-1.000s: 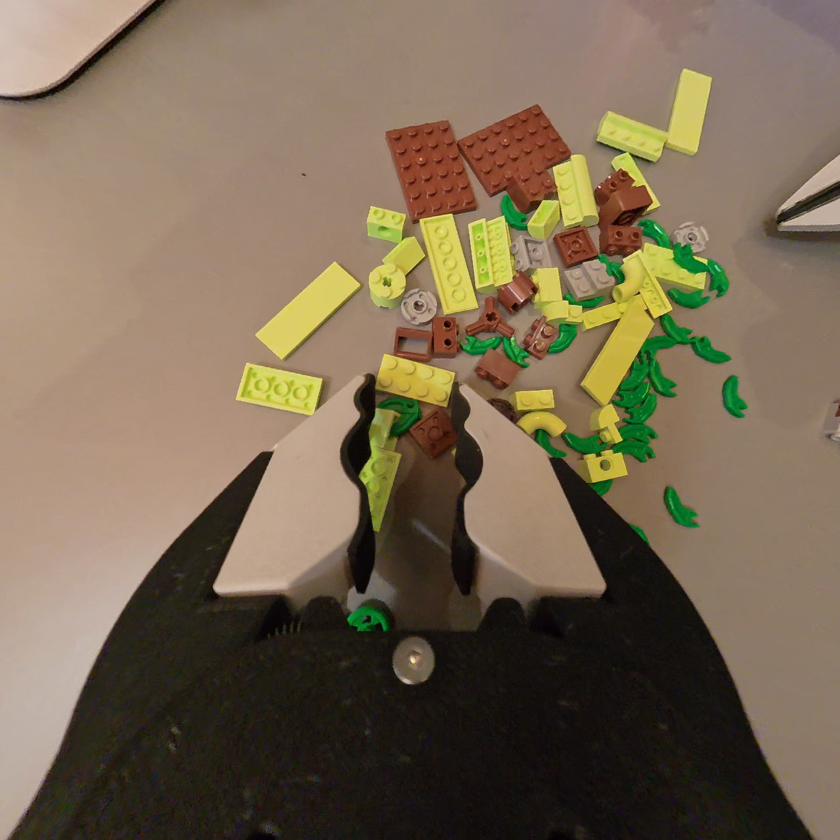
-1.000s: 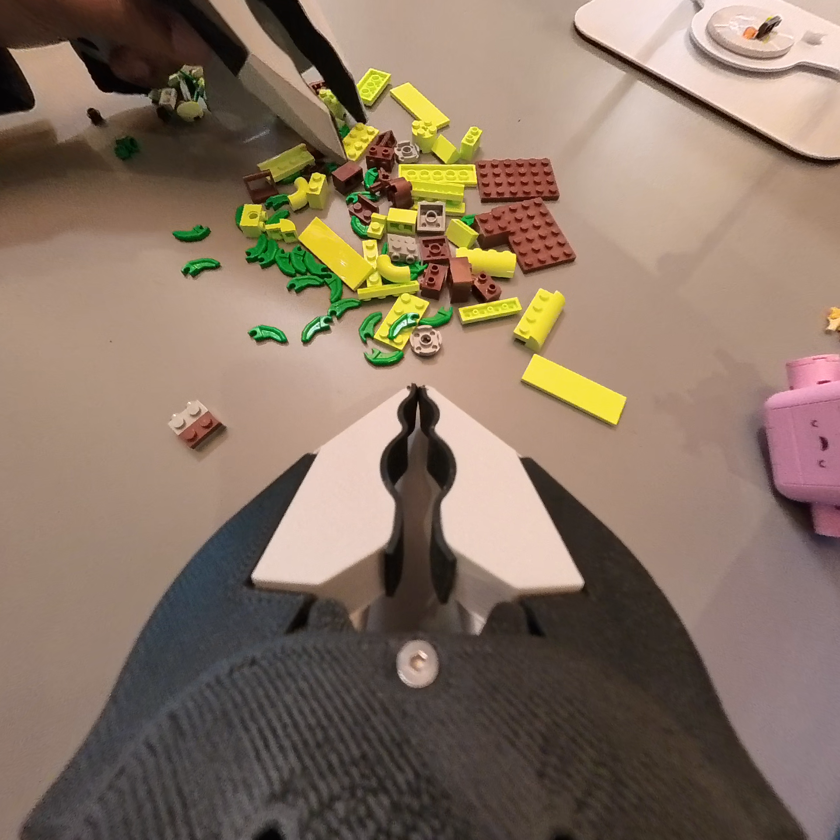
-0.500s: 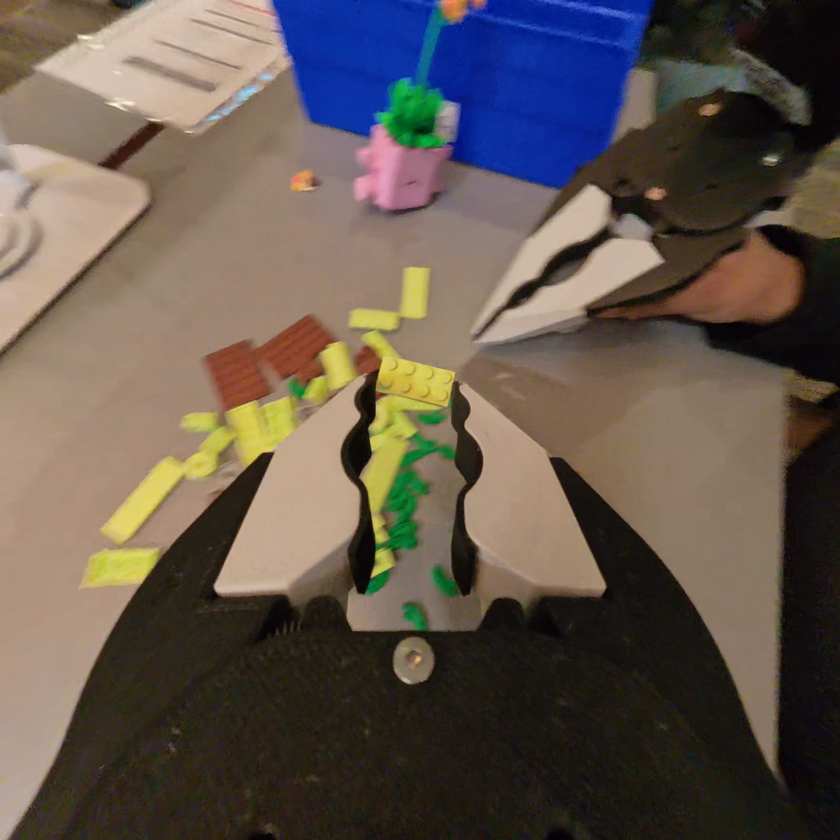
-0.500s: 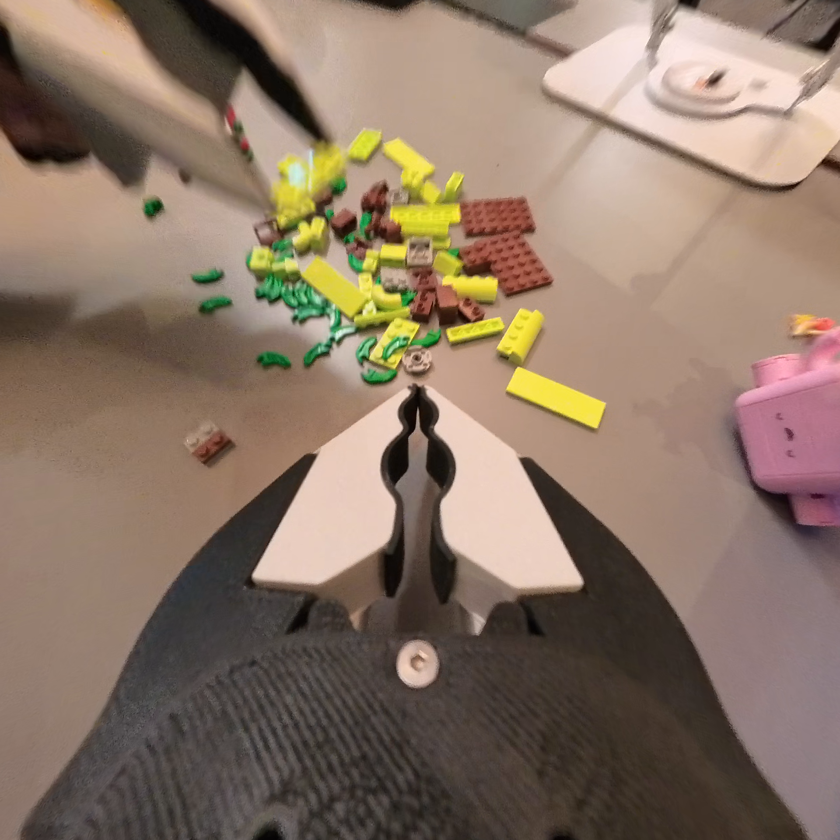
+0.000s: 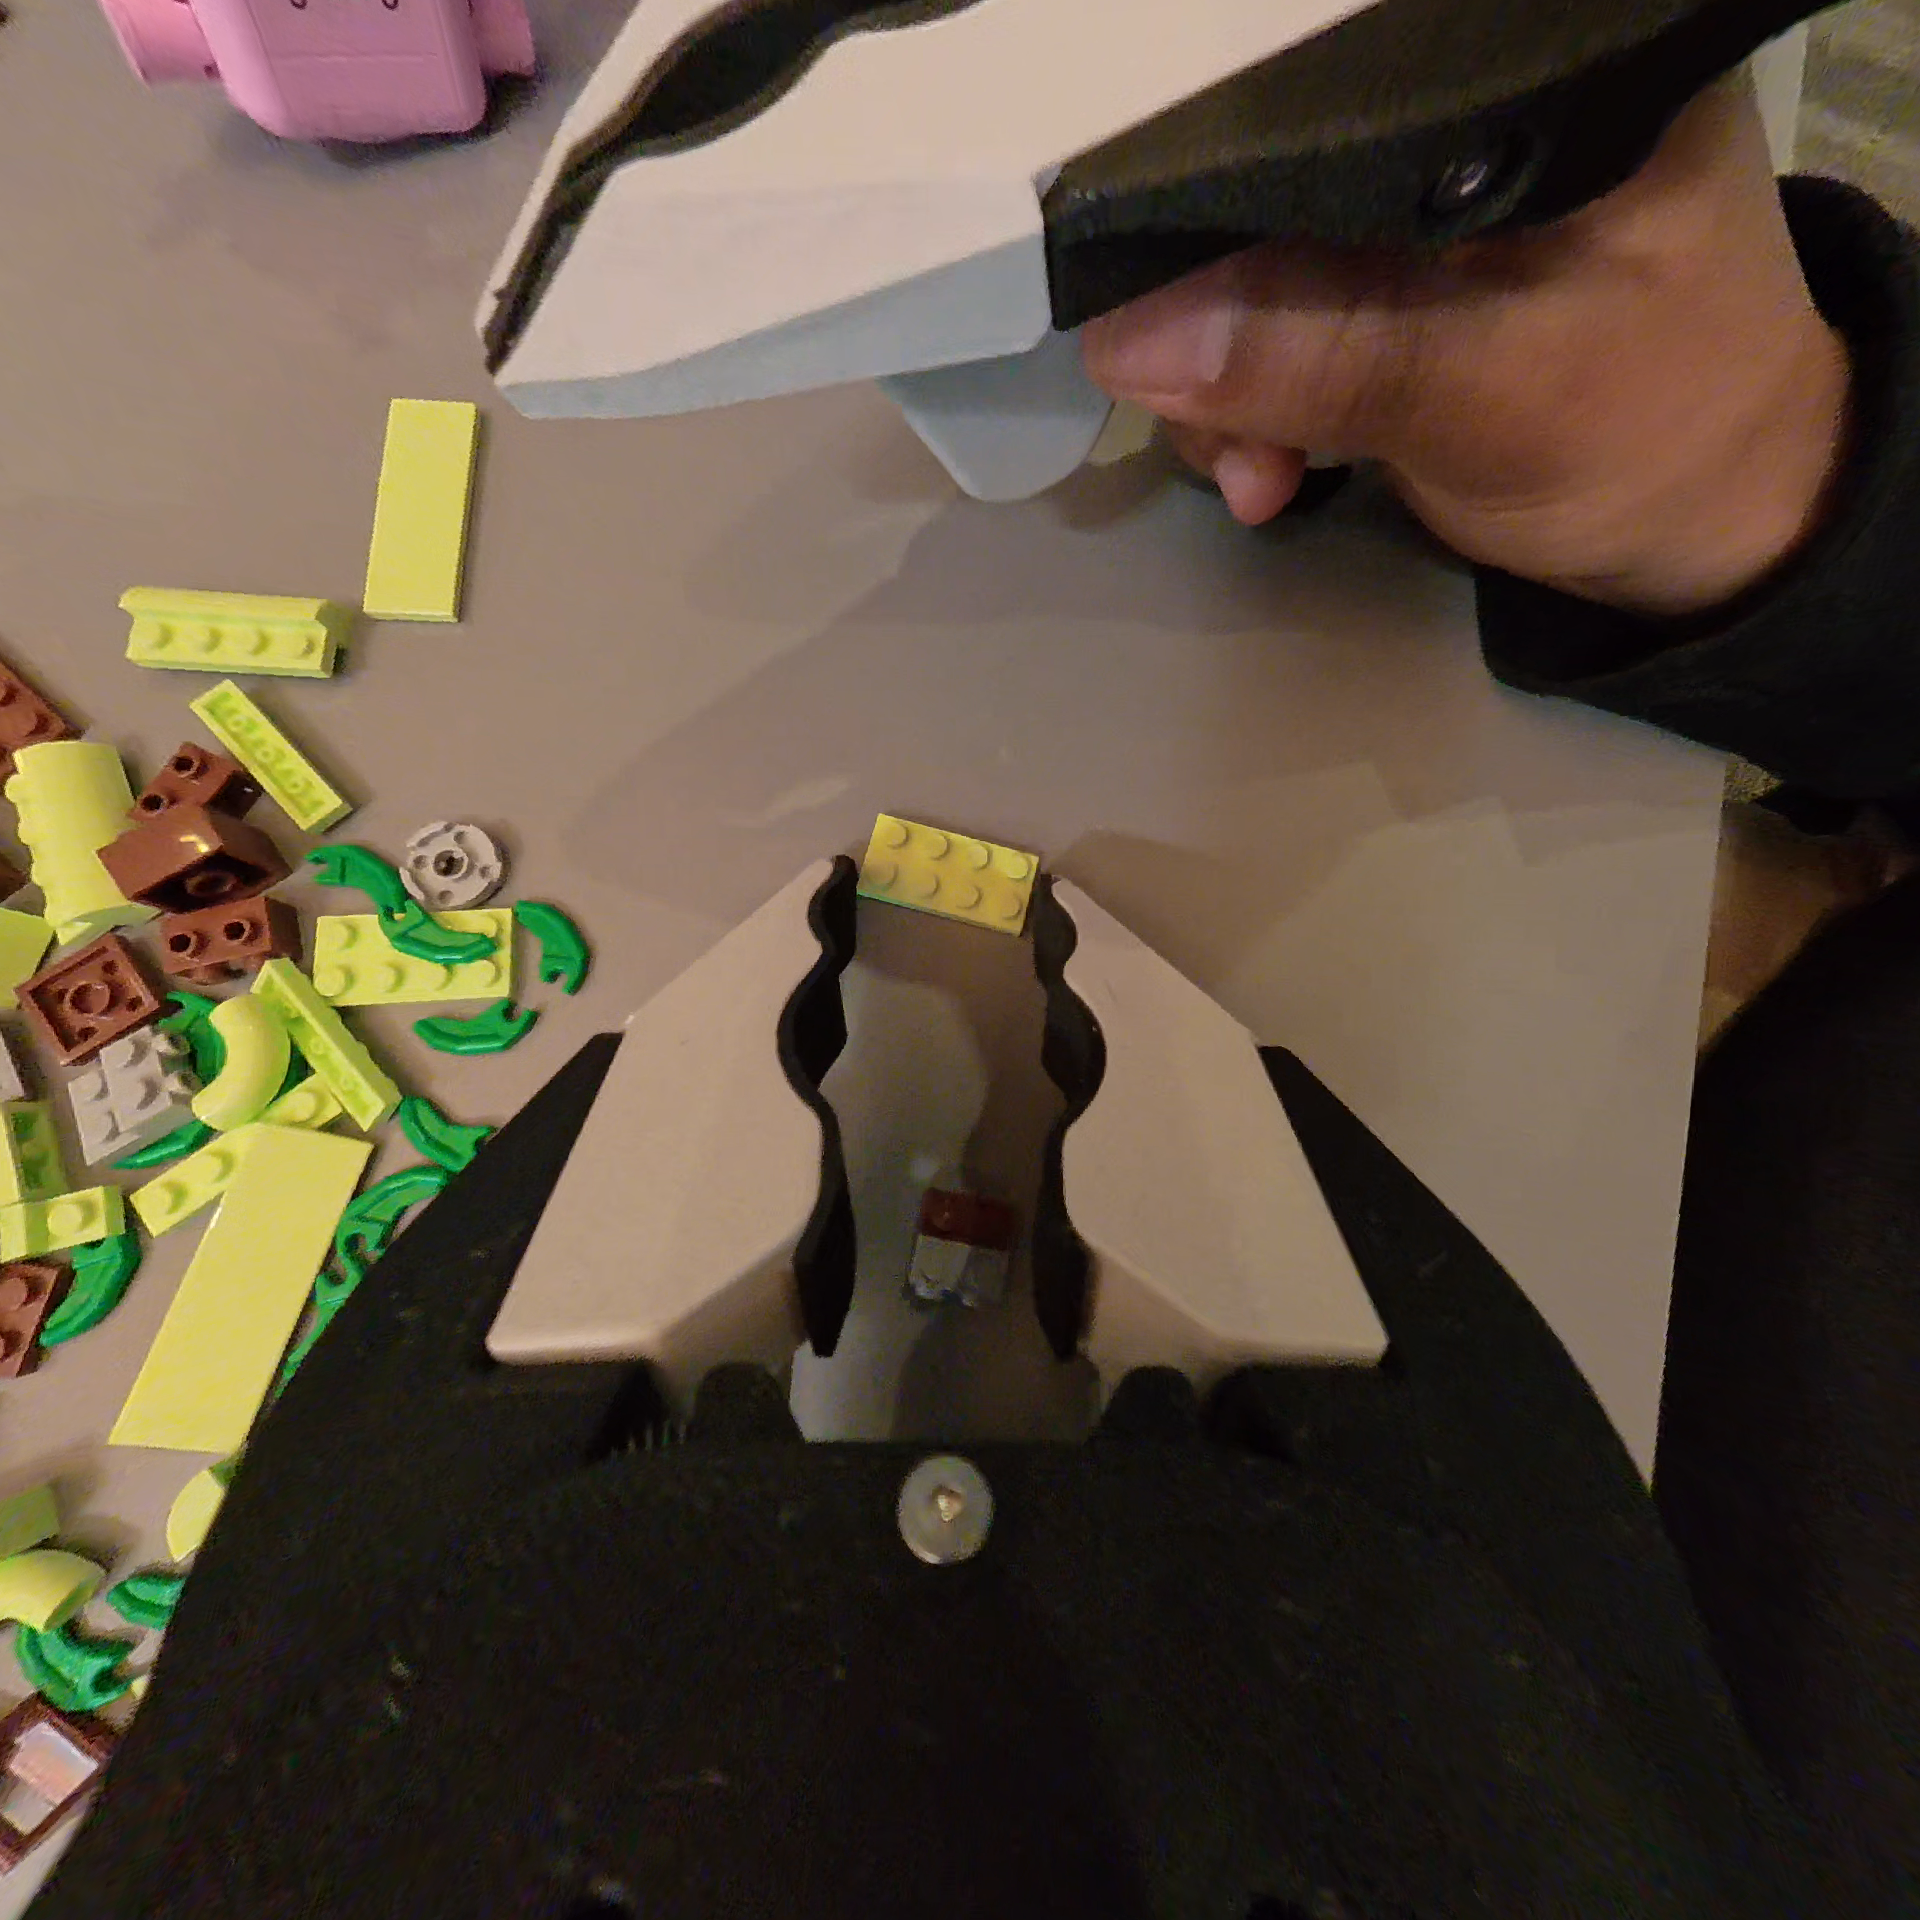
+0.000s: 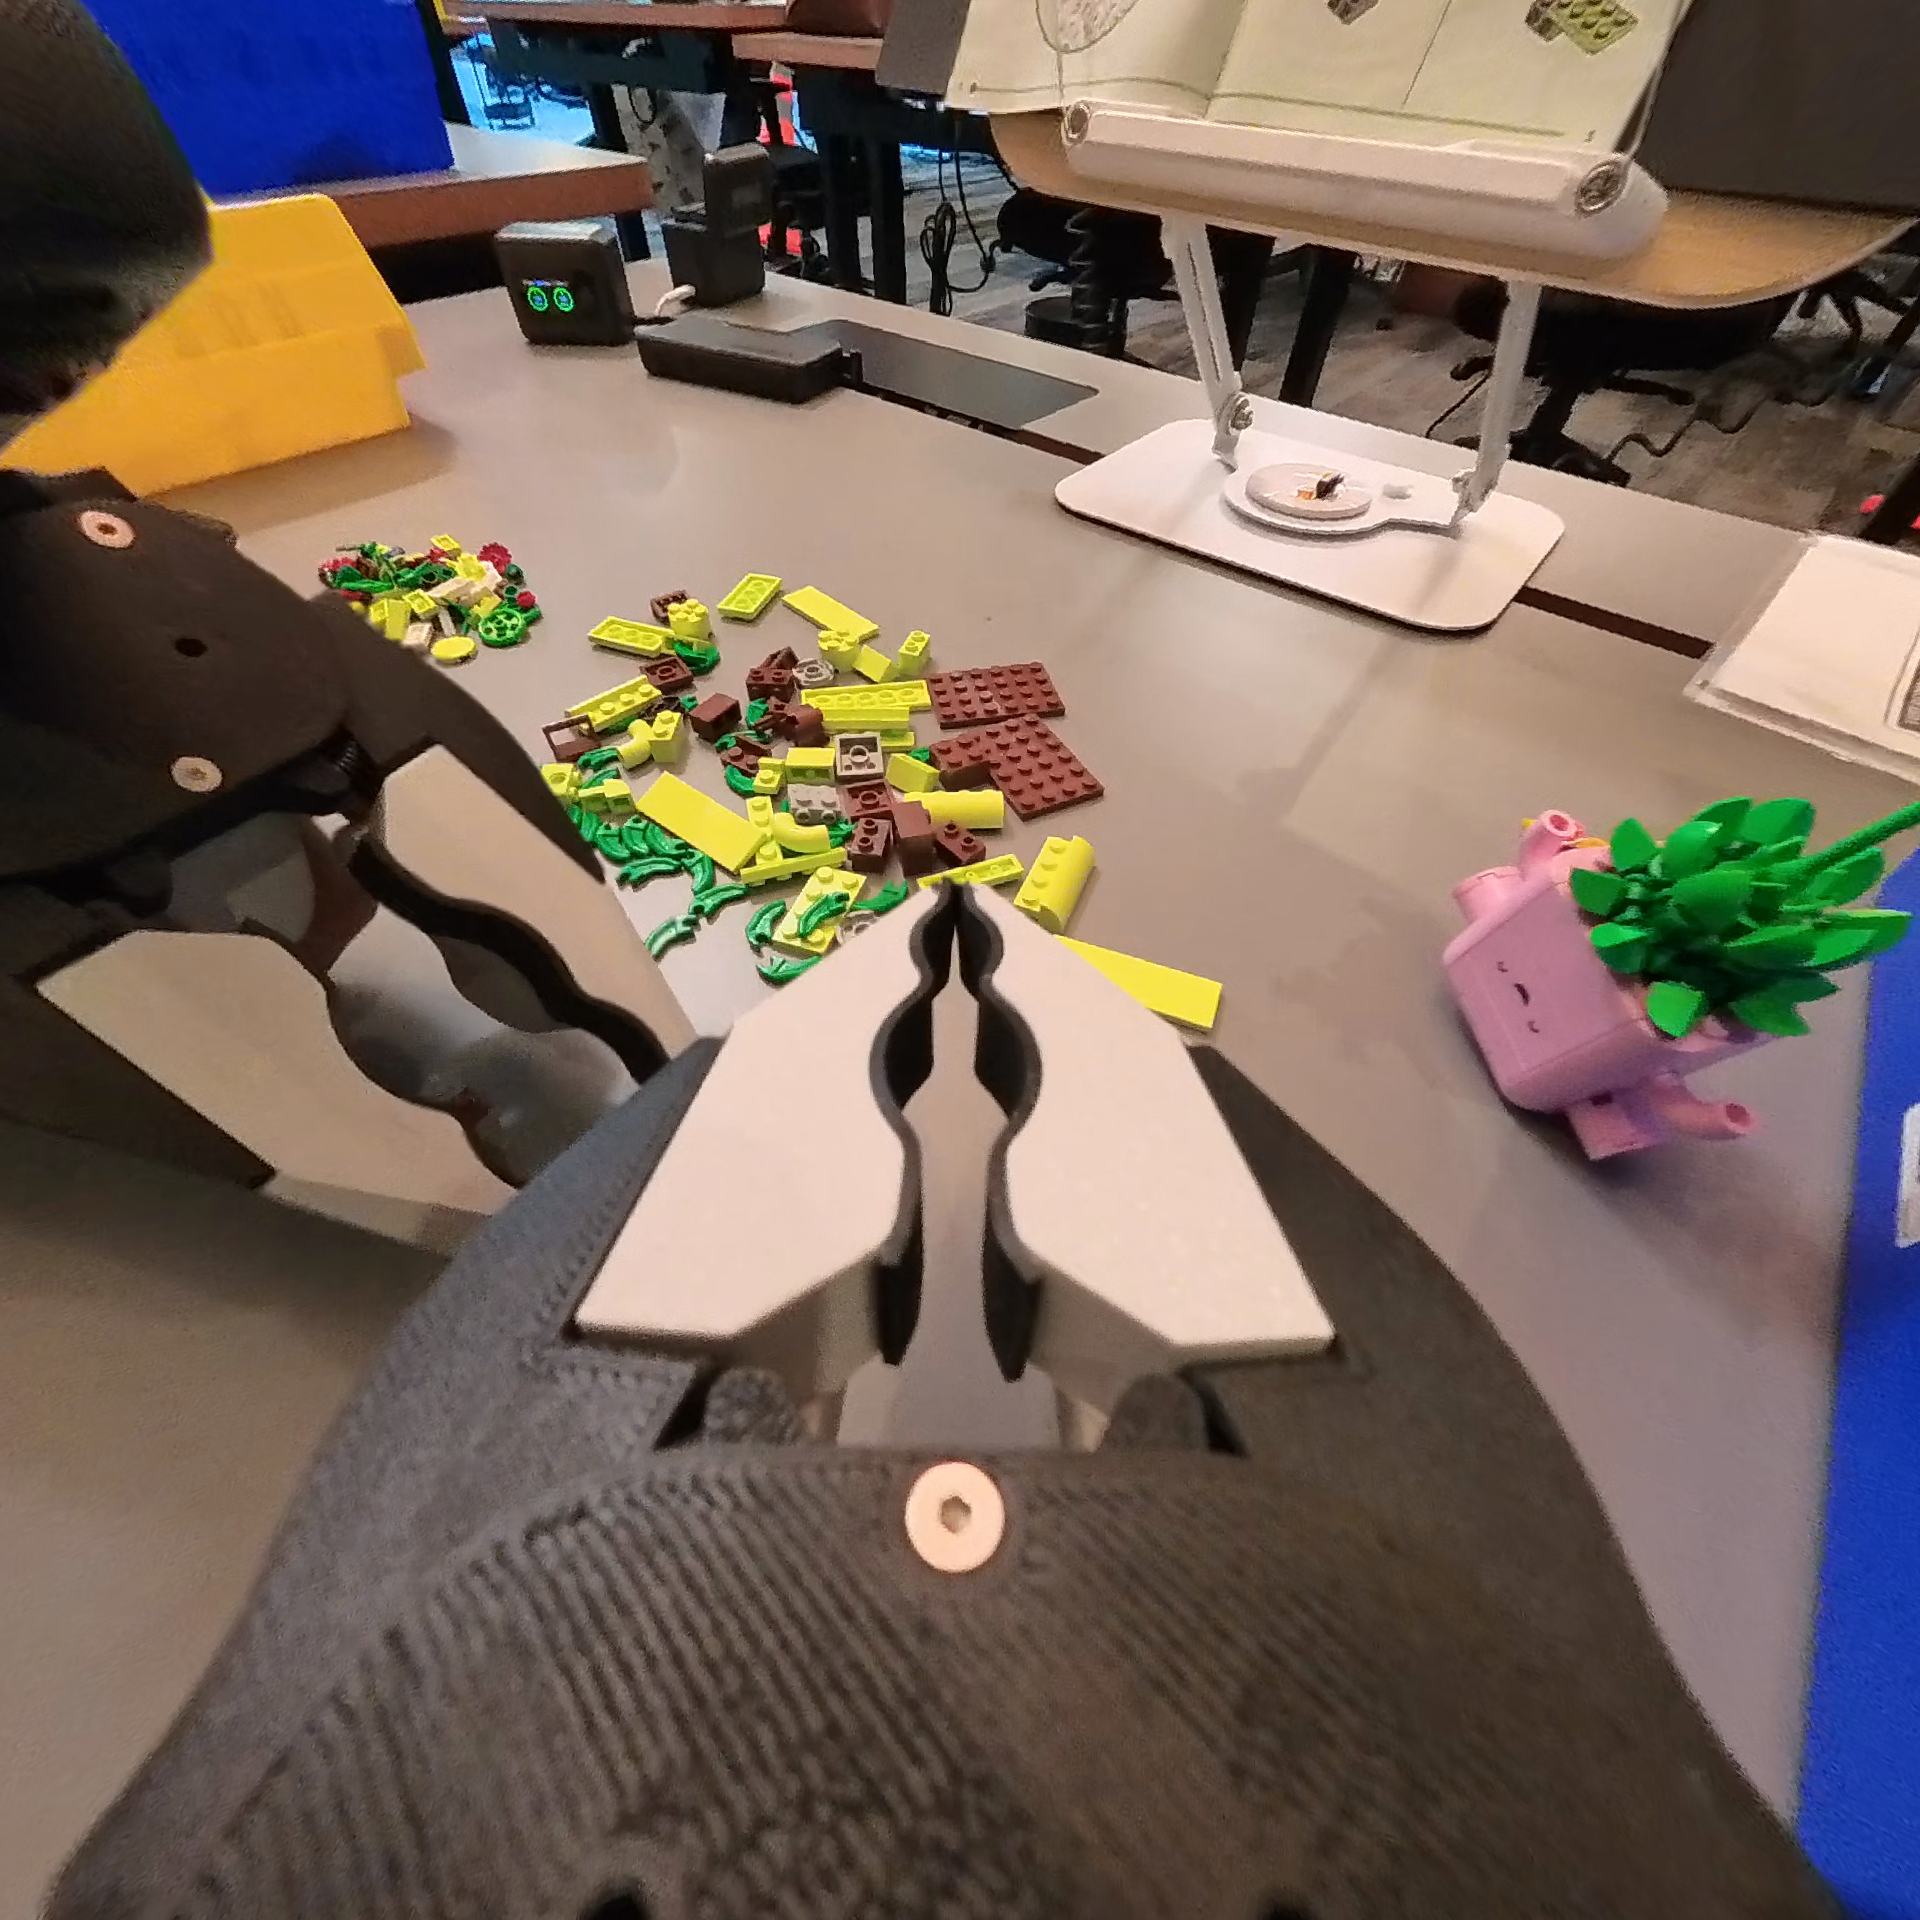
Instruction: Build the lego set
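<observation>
My left gripper is shut on a lime 2x4 plate, held across its fingertips just above the grey table. A small brown-and-grey brick stack lies on the table under the gap between the fingers. The loose pile of lime, brown, grey and green pieces lies to the left; it also shows in the right wrist view. My right gripper is shut and empty, raised near the pile's front edge. It shows in the left wrist view, held by a hand.
A pink pot with a green plant lies tipped at the right, beside a blue box. A white stand holds an open booklet at the back. A yellow bin and a second small pile are at the back left. Spacing between my two grippers at the tips: around 10 centimeters.
My left gripper lifted the lime plate out of the pile and carried it right, over the small brown-and-grey stack. My right gripper rose and tilted up, still shut.
</observation>
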Tool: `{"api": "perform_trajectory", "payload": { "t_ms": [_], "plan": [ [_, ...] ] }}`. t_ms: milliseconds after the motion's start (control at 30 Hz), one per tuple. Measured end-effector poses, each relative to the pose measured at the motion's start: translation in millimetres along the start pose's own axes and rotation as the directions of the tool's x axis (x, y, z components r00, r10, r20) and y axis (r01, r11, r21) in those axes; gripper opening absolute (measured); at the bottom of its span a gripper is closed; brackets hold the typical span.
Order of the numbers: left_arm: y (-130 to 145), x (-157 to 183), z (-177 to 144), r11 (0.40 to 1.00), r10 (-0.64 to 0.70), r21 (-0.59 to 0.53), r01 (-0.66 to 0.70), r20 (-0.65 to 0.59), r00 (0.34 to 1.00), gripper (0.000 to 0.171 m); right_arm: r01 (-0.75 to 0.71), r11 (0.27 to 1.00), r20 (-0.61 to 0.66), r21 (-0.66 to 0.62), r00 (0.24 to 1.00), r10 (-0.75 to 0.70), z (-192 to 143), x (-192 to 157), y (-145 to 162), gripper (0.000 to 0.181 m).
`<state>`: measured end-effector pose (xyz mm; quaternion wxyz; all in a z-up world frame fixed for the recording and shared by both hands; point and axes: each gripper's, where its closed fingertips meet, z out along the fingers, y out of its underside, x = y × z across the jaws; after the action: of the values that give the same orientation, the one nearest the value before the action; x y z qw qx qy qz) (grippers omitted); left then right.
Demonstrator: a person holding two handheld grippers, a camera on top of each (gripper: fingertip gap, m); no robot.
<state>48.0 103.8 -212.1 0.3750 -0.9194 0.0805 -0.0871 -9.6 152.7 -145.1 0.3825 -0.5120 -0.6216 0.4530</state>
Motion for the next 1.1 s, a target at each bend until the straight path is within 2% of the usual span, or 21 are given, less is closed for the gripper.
{"api": "perform_trajectory", "payload": {
  "t_ms": [200, 367, 500, 667, 800, 867, 1100],
  "plan": [
    [7, -2, -8, 0.999, -0.045, 0.013, 0.045, -0.043, 0.998, 0.038, -0.023, 1.000, 0.016, -0.007, 1.000, 0.023, 1, 0, 1, 0.000],
    [1, 2, -7, 0.996, -0.066, 0.052, 0.070, -0.066, 0.996, 0.045, -0.017, 1.000, 0.019, -0.017, 1.000, 0.018, 2, -1, 2, 0.000],
    [-2, 0, -5, 0.997, -0.042, 0.063, 0.043, -0.017, 0.999, 0.052, -0.001, 0.999, 0.023, -0.033, 1.000, 0.002, 4, -4, 4, 0.000],
    [4, 13, -2, 1.000, -0.003, 0.018, 0.004, -0.054, 0.999, 0.054, -0.028, 0.999, 0.031, -0.021, 0.999, 0.028, 2, -3, 3, 0.000],
    [12, 25, -11, 0.998, 0.014, -0.056, -0.022, -0.137, 0.991, 0.039, -0.036, 0.999, 0.035, -0.015, 0.999, 0.037, 2, -2, 2, 0.000],
    [12, 27, -15, 0.999, 0.023, -0.032, -0.029, -0.167, 0.986, 0.025, -0.031, 0.999, 0.033, -0.022, 0.999, 0.032, 2, -2, 3, 0.000],
    [11, 12, -19, 1.000, 0.015, 0.024, -0.012, -0.119, 0.993, 0.024, -0.022, 0.999, 0.030, -0.033, 0.999, 0.023, 4, -3, 4, 0.000]
  ]
}}
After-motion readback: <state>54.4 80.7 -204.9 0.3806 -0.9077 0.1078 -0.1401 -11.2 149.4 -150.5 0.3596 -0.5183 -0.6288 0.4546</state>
